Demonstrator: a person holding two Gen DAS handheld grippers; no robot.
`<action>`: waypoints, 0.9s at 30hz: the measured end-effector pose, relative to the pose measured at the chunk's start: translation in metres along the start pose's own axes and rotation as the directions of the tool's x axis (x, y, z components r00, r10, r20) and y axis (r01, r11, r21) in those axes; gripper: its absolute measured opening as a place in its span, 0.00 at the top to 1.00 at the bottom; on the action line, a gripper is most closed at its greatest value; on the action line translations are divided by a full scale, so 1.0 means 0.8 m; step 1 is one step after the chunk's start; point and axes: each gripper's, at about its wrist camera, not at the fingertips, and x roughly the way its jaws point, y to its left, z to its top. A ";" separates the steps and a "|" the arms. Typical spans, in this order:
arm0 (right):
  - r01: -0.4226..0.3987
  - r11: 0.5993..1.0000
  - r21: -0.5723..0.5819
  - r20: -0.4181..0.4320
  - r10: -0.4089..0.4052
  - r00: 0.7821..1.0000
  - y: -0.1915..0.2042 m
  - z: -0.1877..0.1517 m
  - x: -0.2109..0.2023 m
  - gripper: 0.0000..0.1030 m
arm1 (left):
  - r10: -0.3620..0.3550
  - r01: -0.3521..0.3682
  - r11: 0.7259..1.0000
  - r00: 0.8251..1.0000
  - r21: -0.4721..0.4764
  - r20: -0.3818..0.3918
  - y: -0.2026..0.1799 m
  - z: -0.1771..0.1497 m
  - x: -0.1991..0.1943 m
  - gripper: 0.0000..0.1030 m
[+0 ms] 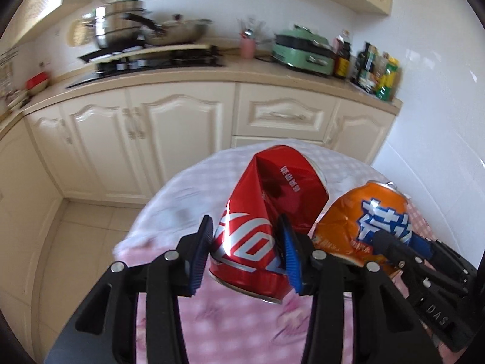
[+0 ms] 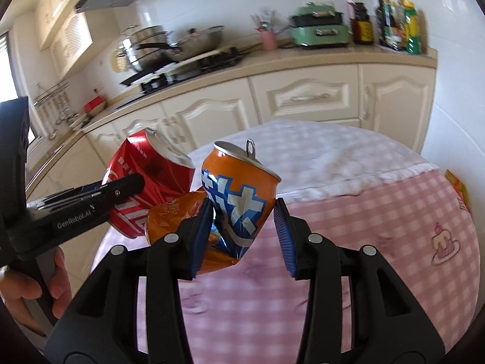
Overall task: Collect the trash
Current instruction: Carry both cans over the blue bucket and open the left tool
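Note:
A crushed red cola can (image 1: 266,206) hangs above the table, and my left gripper (image 1: 245,227) is shut on its lower half, both blue pads pressing its dented sides. Just to its right is a crumpled orange soda can (image 1: 357,212) in my right gripper (image 1: 400,239). In the right wrist view the orange can (image 2: 239,188) stands tilted with its pull tab up, and my right gripper (image 2: 244,212) is shut on it. The red can (image 2: 151,166) shows at the left in my left gripper (image 2: 136,188), almost touching the orange one. A hand (image 2: 45,282) grips that tool's handle.
Below lies a round table with a pink checked cloth (image 2: 348,242); a small orange-yellow object (image 2: 457,188) sits at its right edge. Behind run cream cabinets (image 1: 182,127) and a counter with pots (image 1: 121,27), a green appliance (image 1: 303,48) and bottles (image 1: 376,66). Tiled floor (image 1: 85,233) shows at left.

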 end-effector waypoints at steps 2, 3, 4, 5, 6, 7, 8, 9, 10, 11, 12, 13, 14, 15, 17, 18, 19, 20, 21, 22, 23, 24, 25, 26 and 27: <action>-0.025 0.999 -0.028 0.002 0.025 1.000 0.034 -0.006 -0.006 0.61 | 0.029 -0.029 0.999 0.999 -0.022 0.020 0.027 -0.011 -0.024 0.59; -0.036 0.999 -0.039 0.001 0.036 0.999 0.049 -0.008 -0.007 0.61 | 0.045 -0.044 0.998 0.999 -0.042 0.027 0.046 -0.018 -0.037 0.59; -0.055 0.997 -0.056 -0.001 0.055 0.999 0.072 -0.013 -0.008 0.61 | 0.058 -0.056 0.997 0.998 -0.059 0.034 0.062 -0.025 -0.050 0.59; -0.073 0.994 -0.077 -0.007 0.073 0.997 0.096 -0.018 -0.008 0.61 | 0.078 -0.075 0.994 0.996 -0.078 0.042 0.084 -0.035 -0.065 0.59; -0.090 0.992 -0.092 -0.013 0.089 0.996 0.116 -0.024 -0.008 0.61 | 0.093 -0.089 0.992 0.995 -0.091 0.047 0.099 -0.041 -0.075 0.59; -0.114 0.987 -0.116 -0.023 0.112 0.993 0.145 -0.032 -0.007 0.61 | 0.118 -0.111 0.988 0.992 -0.110 0.054 0.121 -0.050 -0.090 0.59; -0.130 0.982 -0.134 -0.033 0.127 0.991 0.167 -0.039 -0.004 0.61 | 0.144 -0.136 0.983 0.988 -0.126 0.058 0.142 -0.060 -0.103 0.59; -0.144 0.978 -0.149 -0.043 0.140 0.989 0.185 -0.044 -0.001 0.61 | 0.164 -0.155 0.978 0.985 -0.141 0.059 0.160 -0.067 -0.113 0.59; -0.167 0.971 -0.169 -0.057 0.160 0.986 0.212 -0.054 0.003 0.61 | 0.182 -0.171 0.972 0.982 -0.163 0.056 0.182 -0.076 -0.124 0.59; -0.189 0.964 -0.187 -0.074 0.178 0.981 0.237 -0.063 0.009 0.61 | 0.194 -0.182 0.966 0.980 -0.181 0.050 0.199 -0.084 -0.132 0.59; -0.211 0.957 -0.201 -0.092 0.196 0.976 0.262 -0.073 0.016 0.61 | 0.213 -0.199 0.957 0.976 -0.210 0.044 0.224 -0.095 -0.142 0.59; -0.225 0.952 -0.209 -0.106 0.206 0.973 0.278 -0.081 0.022 0.61 | 0.229 -0.215 0.949 0.973 -0.231 0.039 0.246 -0.105 -0.149 0.59; -0.244 0.945 -0.217 -0.124 0.221 0.967 0.298 -0.091 0.030 0.61 | 0.252 -0.237 0.937 0.967 -0.258 0.026 0.273 -0.119 -0.157 0.59; -0.264 0.936 -0.232 -0.151 0.233 0.961 0.323 -0.104 0.041 0.61 | 0.267 -0.252 0.928 0.964 -0.275 0.017 0.290 -0.129 -0.160 0.59; -0.293 0.922 -0.252 -0.199 0.247 0.948 0.360 -0.127 0.063 0.61 | 0.299 -0.288 0.906 0.954 -0.309 -0.010 0.326 -0.152 -0.163 0.59; -0.305 0.915 -0.263 -0.225 0.249 0.942 0.377 -0.141 0.074 0.61 | 0.321 -0.313 0.892 0.947 -0.327 -0.033 0.347 -0.169 -0.162 0.59; -0.312 0.910 -0.273 -0.245 0.248 0.937 0.389 -0.152 0.084 0.61 | 0.337 -0.335 0.878 0.940 -0.341 -0.055 0.364 -0.183 -0.159 0.59; -0.319 0.904 -0.284 -0.268 0.245 0.932 0.402 -0.165 0.096 0.61 | 0.346 -0.349 0.869 0.935 -0.350 -0.072 0.376 -0.194 -0.156 0.59; -0.326 0.897 -0.299 -0.300 0.236 0.924 0.417 -0.184 0.113 0.61 | 0.355 -0.365 0.855 0.930 -0.368 -0.099 0.394 -0.210 -0.149 0.59; -0.328 0.893 -0.310 -0.319 0.227 0.920 0.425 -0.197 0.125 0.61 | 0.354 -0.372 0.845 0.928 -0.384 -0.119 0.406 -0.222 -0.143 0.59; -0.328 0.889 -0.320 -0.344 0.214 0.914 0.434 -0.214 0.141 0.61 | 0.351 -0.377 0.836 0.926 -0.399 -0.141 0.420 -0.236 -0.135 0.59; -0.327 0.887 -0.325 -0.361 0.203 0.910 0.438 -0.227 0.151 0.61 | 0.345 -0.385 0.824 0.923 -0.416 -0.171 0.434 -0.251 -0.121 0.59; -0.324 0.887 -0.329 -0.391 0.184 0.902 0.443 -0.245 0.168 0.61 | 0.338 -0.391 0.815 0.920 -0.429 -0.197 0.443 -0.264 -0.106 0.59; -0.318 0.887 -0.334 -0.413 0.165 0.896 0.445 -0.259 0.184 0.61 | 0.330 -0.393 0.809 0.919 -0.436 -0.215 0.450 -0.274 -0.095 0.59; -0.307 0.887 -0.346 -0.431 0.140 0.892 0.446 -0.272 0.199 0.61 | 0.315 -0.394 0.802 0.917 -0.449 -0.243 0.458 -0.287 -0.079 0.59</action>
